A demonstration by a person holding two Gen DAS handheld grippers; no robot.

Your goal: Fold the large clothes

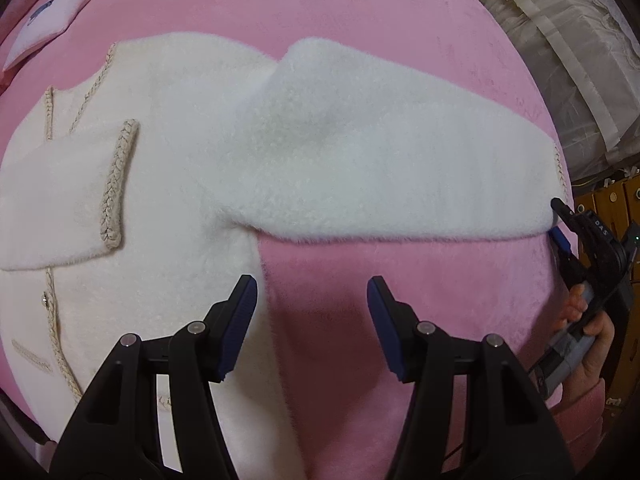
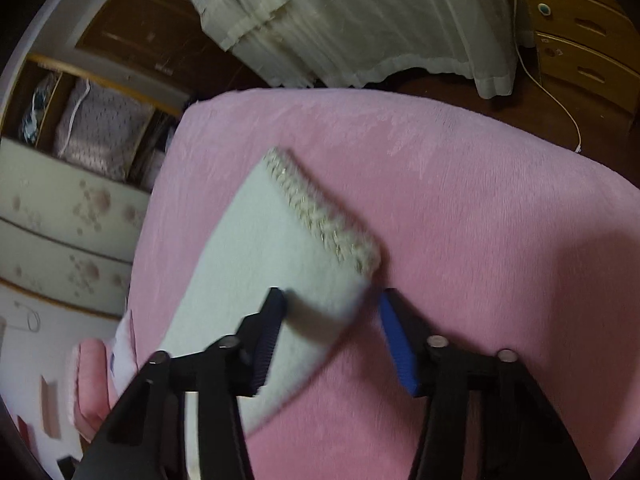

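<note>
White fleece jacket (image 1: 192, 184) with braided trim, lying flat on the pink bed cover (image 1: 360, 0); its body fills the side of the bed toward the pillow (image 1: 52, 20), and one sleeve (image 1: 380, 176) is already folded across the chest. The other sleeve is stretched straight out, its long axis crossing the bed from the body toward the edge that faces the wooden drawers (image 2: 580, 40), cuff (image 2: 320, 216) outermost and pointing off that edge. The right gripper (image 2: 332, 312) straddles the lower corner of this cuff, one blue pad on the fleece and the other beside its edge on the bed cover; the jaws appear not yet clamped, so the corner lies between them ungripped. The left gripper (image 1: 312, 312) hangs open and empty above the armpit, where the side seam meets bare cover. Likely risks: the jaws may close on only the top layer of the cuff, or pinch the plush cover with it, so that the sleeve slips free or drags the cover when lifted; with the shoulder unpinned, a pull could also shift the whole jacket and disturb the fold already made.
</note>
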